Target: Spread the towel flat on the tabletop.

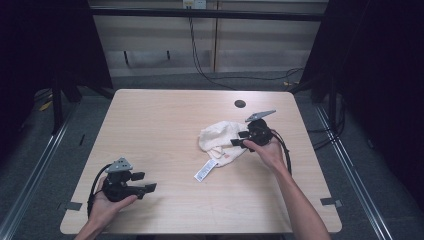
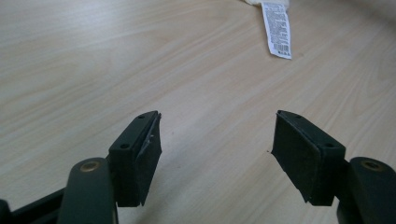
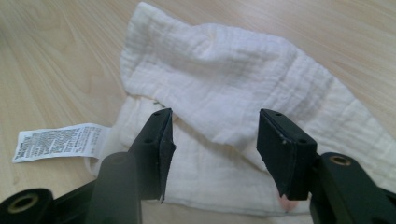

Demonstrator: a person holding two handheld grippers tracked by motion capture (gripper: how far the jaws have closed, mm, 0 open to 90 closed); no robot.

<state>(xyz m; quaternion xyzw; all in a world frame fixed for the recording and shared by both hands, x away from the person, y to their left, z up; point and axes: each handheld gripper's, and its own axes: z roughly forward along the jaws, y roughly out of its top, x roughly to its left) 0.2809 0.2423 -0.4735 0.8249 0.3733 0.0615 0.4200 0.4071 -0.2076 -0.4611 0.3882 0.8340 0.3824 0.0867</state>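
Observation:
A crumpled white cloth point(image 1: 220, 137) lies on the wooden table point(image 1: 165, 115), right of centre, with a printed care label point(image 1: 205, 170) trailing from its near-left edge. My right gripper point(image 1: 239, 138) is at the cloth's right side. In the right gripper view its jaws point(image 3: 215, 140) stand apart just above a fold of the cloth point(image 3: 219, 79), the pads not pressing it, and the label point(image 3: 58, 141) lies to the left. My left gripper point(image 1: 145, 181) rests low at the near-left of the table, open point(image 2: 217, 140) over bare wood, with the label point(image 2: 278, 28) far ahead.
A round black hole point(image 1: 240, 103) sits in the tabletop behind the cloth. Grey tape strips point(image 1: 74, 205) point(image 1: 331, 202) mark the table's near corners. Black cables run across the floor beyond the far edge. Bare wood spans the table's left and middle.

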